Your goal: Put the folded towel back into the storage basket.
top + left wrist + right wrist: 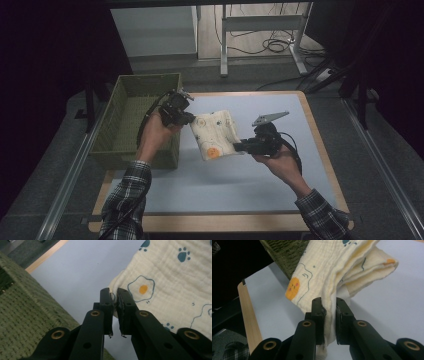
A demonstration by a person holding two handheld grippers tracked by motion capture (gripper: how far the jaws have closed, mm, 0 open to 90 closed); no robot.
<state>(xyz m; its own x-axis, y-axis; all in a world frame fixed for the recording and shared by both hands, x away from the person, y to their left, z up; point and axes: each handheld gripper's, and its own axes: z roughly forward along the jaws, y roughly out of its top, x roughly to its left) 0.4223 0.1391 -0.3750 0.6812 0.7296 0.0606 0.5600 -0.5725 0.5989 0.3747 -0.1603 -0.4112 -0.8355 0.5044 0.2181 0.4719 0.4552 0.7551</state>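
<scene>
A folded cream cloth (pixel 216 132) printed with eggs and paw marks hangs above the table between my two grippers. My left gripper (pixel 189 119) is shut on its left edge, close to the basket. In the left gripper view the cloth (pixel 170 285) fills the right side and the gripper (pixel 115 293) pinches its edge. My right gripper (pixel 238 146) is shut on the cloth's lower right edge. From the right gripper view the cloth (pixel 337 265) rises folded from that gripper (pixel 329 302), which clamps several layers.
A green woven basket (pixel 116 131) stands at the table's left edge, right beside my left hand. The pale blue table top (pixel 280 175) has a wooden rim. Table legs and cables (pixel 272 45) lie on the floor beyond the far edge.
</scene>
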